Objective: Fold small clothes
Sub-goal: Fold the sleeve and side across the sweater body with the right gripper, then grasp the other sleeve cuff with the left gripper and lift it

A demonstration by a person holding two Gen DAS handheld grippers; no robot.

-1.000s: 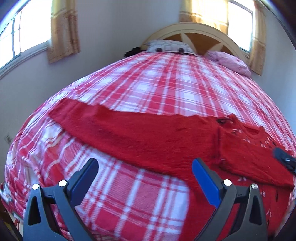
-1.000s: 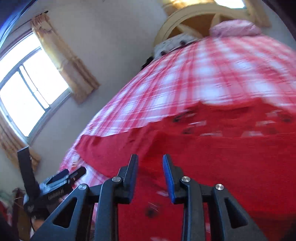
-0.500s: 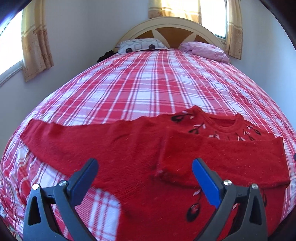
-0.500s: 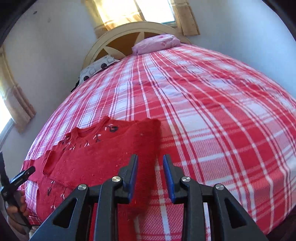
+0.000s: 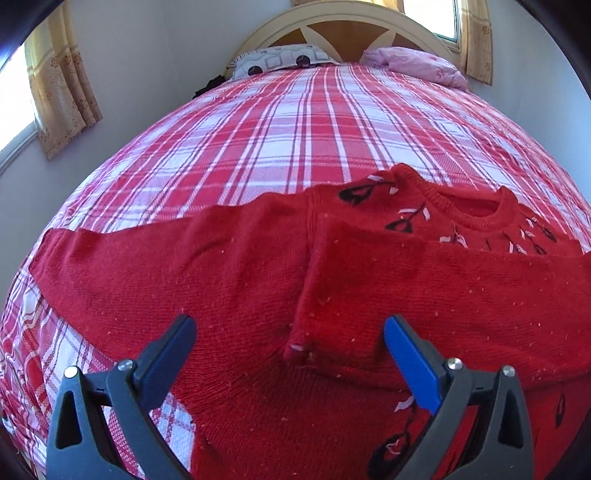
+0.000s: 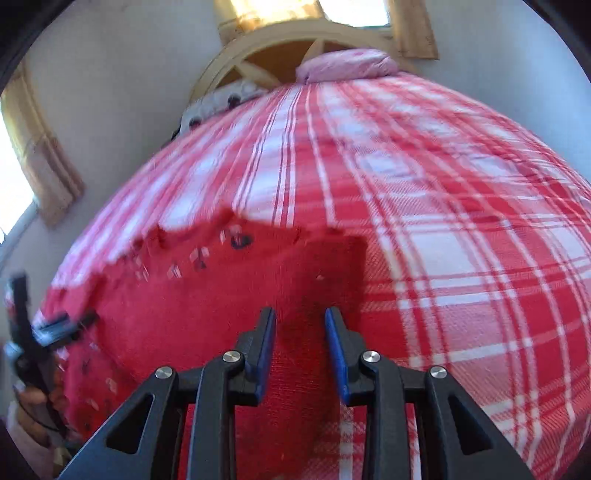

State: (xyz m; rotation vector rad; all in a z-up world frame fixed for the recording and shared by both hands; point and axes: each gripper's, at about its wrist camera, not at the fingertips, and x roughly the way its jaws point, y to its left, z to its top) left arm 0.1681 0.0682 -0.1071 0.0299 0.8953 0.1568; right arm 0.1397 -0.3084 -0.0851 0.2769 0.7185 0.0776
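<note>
A red knitted sweater (image 5: 240,288) with black and white flower stitching lies flat on the plaid bed (image 5: 295,129), neckline (image 5: 469,218) toward the headboard. One sleeve (image 5: 122,266) stretches out to the left. The other sleeve (image 5: 443,288) is folded across the chest, its cuff lying between my left fingers. My left gripper (image 5: 288,325) hovers wide open just above the sweater, holding nothing. My right gripper (image 6: 300,314) hangs over the sweater's (image 6: 207,302) right edge, jaws a narrow gap apart with nothing in them. The left gripper (image 6: 55,325) shows at the far left of the right wrist view.
A patterned pillow (image 5: 280,62) and a pink pillow (image 5: 413,62) lie against the arched headboard (image 5: 343,22). A wall and a curtained window (image 5: 55,81) border the bed's left side. Bare plaid cover (image 6: 461,258) stretches right of the sweater.
The left view has slid from the outstretched sleeve to the sweater's chest and come lower. The right gripper swung from over the body to the sweater's right edge. Neither jaw gap changed.
</note>
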